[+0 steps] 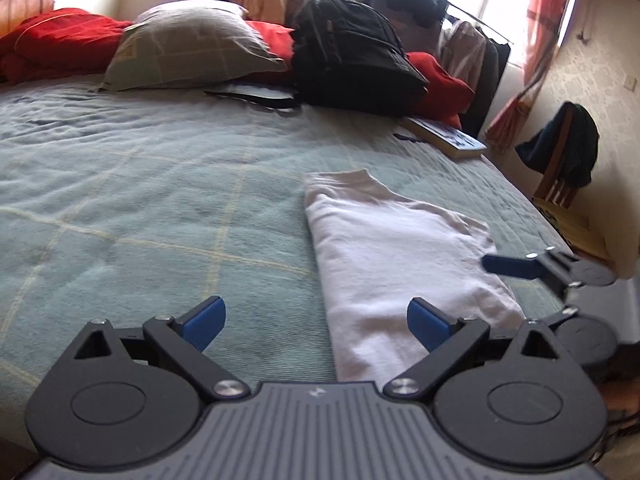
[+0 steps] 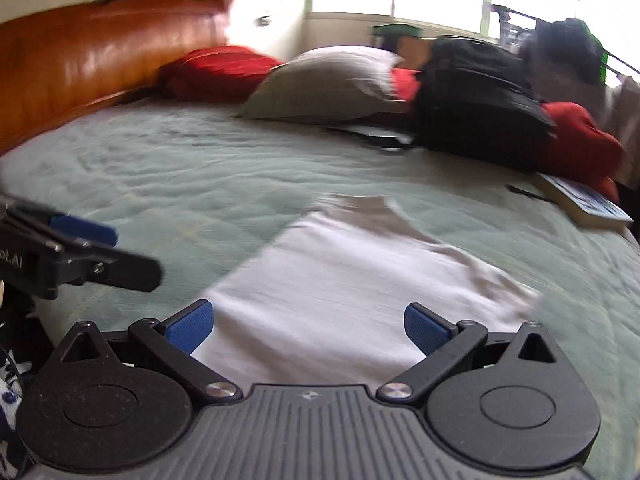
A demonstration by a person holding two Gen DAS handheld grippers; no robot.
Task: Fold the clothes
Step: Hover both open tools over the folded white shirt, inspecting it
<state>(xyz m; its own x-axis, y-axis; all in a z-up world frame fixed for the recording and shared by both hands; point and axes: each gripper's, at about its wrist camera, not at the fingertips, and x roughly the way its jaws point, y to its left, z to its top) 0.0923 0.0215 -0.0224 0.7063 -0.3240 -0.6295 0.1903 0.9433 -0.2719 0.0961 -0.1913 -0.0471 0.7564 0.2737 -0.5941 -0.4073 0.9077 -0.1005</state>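
Garment (image 2: pixel 352 280) folded, near bed (image 1: pixel 140 200) edge | left claw (image 1: pixel 316 324) agape | right claw (image 2: pixel 308 328) agape

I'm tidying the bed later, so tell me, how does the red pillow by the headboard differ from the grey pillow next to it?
The red pillow is a plain bright red; the grey pillow is pale grey-beige with a faint line pattern in the left wrist view. The red pillow lies low by the headboard; the grey pillow sits propped higher, tilted, nearer the black backpack. Both rest on the green bedspread, untouched by either gripper.
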